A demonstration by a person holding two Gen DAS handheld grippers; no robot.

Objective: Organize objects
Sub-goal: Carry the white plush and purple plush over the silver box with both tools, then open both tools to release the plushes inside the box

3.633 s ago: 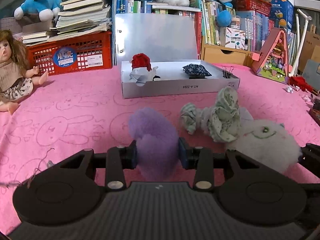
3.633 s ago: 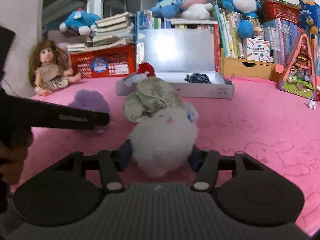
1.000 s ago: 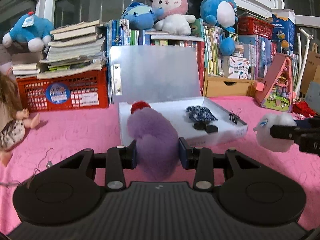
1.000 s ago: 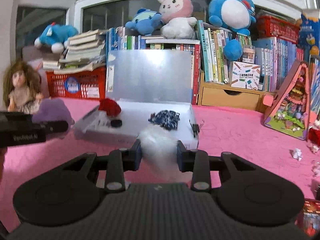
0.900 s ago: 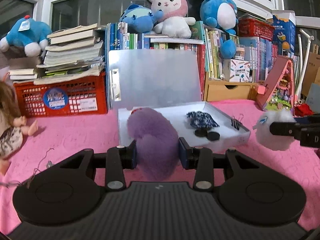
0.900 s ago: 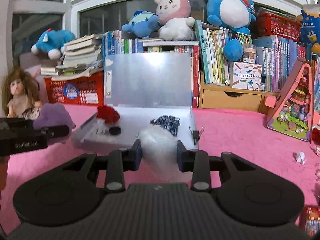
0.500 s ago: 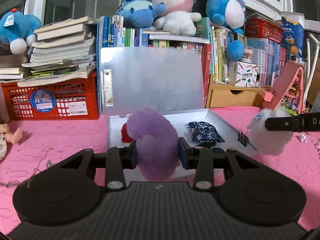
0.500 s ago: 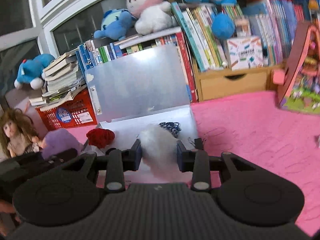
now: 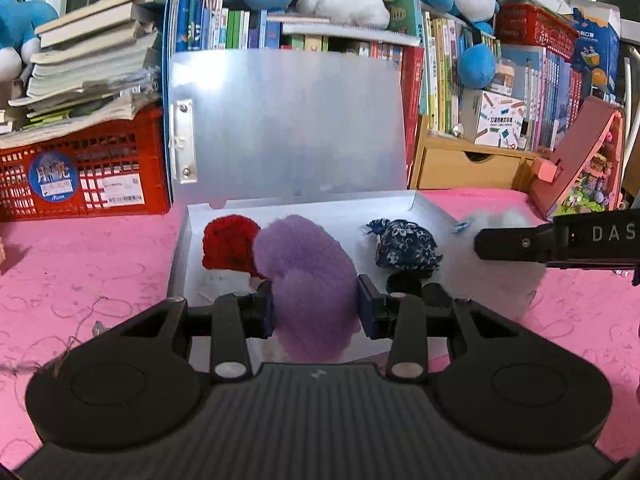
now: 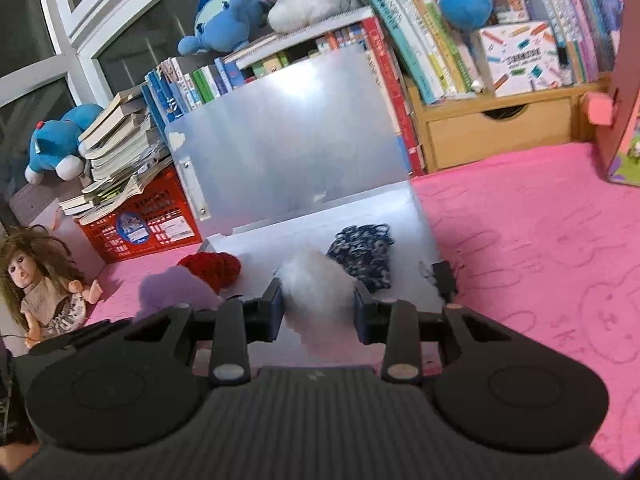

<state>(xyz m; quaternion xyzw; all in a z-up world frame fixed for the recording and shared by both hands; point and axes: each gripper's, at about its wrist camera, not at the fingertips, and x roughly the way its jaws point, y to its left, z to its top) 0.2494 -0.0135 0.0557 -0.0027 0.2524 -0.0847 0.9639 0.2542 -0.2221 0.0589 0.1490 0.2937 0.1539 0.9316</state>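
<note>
My left gripper is shut on a fluffy purple ball and holds it over the front of the open white box. My right gripper is shut on a fluffy white ball and holds it over the same box; that ball also shows at the right of the left wrist view. Inside the box lie a red knitted piece and a dark blue patterned pouch. The purple ball shows at the left of the right wrist view.
The box's lid stands upright at the back. A red crate with books, a wooden drawer, shelves of books and plush toys line the back. A doll sits at the left. A pink toy house stands right. Pink cloth covers the table.
Both grippers have carried their balls forward and closer to the box, now over its inside. The right gripper has tilted and come down nearer the pouch.
</note>
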